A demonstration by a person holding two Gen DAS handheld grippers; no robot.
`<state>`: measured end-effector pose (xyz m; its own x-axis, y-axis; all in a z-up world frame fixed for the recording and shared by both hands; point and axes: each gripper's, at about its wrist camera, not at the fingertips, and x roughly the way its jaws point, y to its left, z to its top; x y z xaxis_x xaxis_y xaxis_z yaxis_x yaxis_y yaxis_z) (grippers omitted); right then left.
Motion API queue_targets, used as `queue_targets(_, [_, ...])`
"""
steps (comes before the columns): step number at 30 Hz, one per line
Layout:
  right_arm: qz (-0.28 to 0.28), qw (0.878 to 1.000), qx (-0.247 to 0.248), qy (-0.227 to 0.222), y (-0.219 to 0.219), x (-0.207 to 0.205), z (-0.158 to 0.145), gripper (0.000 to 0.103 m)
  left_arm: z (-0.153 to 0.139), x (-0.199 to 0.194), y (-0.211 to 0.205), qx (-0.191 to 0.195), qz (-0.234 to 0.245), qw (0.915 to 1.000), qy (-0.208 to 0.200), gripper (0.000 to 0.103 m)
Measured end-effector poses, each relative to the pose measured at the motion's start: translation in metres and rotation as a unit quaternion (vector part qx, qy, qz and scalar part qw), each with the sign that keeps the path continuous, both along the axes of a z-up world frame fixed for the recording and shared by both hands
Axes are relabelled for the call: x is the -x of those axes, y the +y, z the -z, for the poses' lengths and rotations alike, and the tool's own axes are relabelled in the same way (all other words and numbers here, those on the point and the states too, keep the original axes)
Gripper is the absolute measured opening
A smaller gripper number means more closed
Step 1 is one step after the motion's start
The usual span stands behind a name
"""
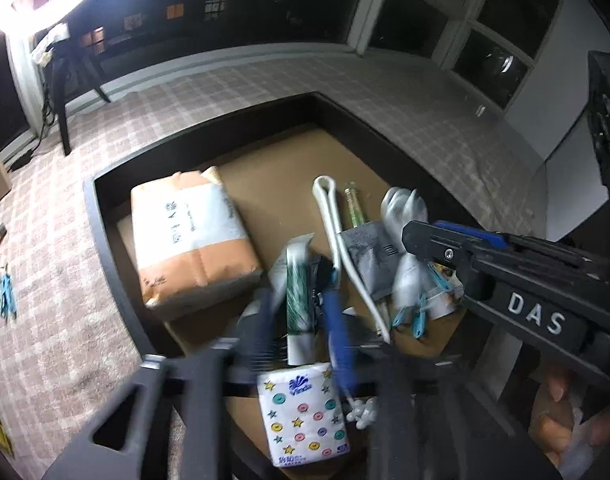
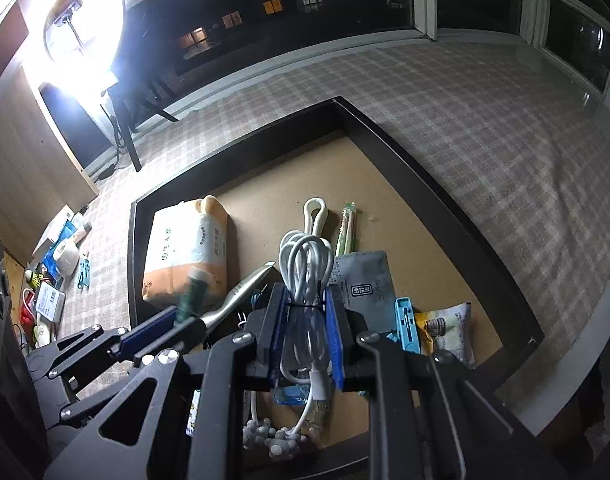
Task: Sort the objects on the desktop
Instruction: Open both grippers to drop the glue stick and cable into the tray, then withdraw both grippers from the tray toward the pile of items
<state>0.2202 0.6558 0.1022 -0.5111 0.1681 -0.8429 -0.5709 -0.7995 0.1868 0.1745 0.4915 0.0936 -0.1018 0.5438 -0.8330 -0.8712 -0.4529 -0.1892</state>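
In the dark-rimmed shallow tray w/ brown board floor (image 2: 445, 184): orange-and-white paper-wrapped pack (image 2: 187, 254) at left, grey foil sachet (image 2: 363, 280) right of it, long white looped cord (image 2: 313, 216) btwn them, star-and-button-print tissue pack (image 1: 305, 412) nearest.

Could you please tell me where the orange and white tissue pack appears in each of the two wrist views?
Left wrist view: the orange and white tissue pack lies left of centre, in the tray's near-left part, beyond the left tongs.
Right wrist view: the pack lies left of centre, by the tray's left wall.
Shared landmark: the black-framed tray with the looped white cord to the pack's right.
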Motion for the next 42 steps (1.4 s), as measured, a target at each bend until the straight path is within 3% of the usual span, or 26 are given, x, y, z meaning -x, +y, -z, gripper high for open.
queue_targets(1, [0.001,1.0,-0.003,-0.001,-0.002,0.001,-0.001,0.033,-0.001,0.0,-0.003,-0.006,-0.004,1.0,0.003,0.046])
queue_targets(3, [-0.001,1.0,-0.013,0.005,-0.006,0.002,-0.006,0.037,-0.004,0.003,-0.008,-0.01,-0.011,0.9998,0.015,0.045])
queue_targets(12, [-0.039,0.999,-0.017,0.021,-0.034,0.026,-0.016,0.037,-0.016,0.047,-0.054,-0.026,-0.09,0.9954,0.023,0.045])
queue_targets(17, [-0.113,0.992,-0.006,0.048,-0.068,0.059,-0.019,0.037,-0.017,0.084,-0.1,-0.028,-0.166,0.9851,0.035,0.045])
queue_targets(22, [-0.206,0.978,0.001,0.045,-0.118,0.104,-0.017,0.043,-0.013,0.125,-0.154,-0.028,-0.25,0.967,0.039,0.045])
queue_targets(26, [-0.257,0.966,-0.003,0.039,-0.157,0.139,-0.015,0.043,-0.005,0.16,-0.206,-0.025,-0.319,0.9469,0.033,0.045])
queue_targets(32, [-0.352,0.935,-0.013,0.03,-0.229,0.194,-0.012,0.043,0.008,0.196,-0.265,-0.016,-0.388,0.9211,0.024,0.045])
queue_targets(37, [-0.424,0.905,-0.005,0.023,-0.287,0.239,-0.001,0.043,0.021,0.218,-0.293,-0.013,-0.418,0.9078,0.026,0.045])
queue_targets(42, [-0.472,0.882,0.008,0.015,-0.328,0.273,0.013,0.043,0.036,0.231,-0.309,-0.017,-0.432,0.9017,0.007,0.045])
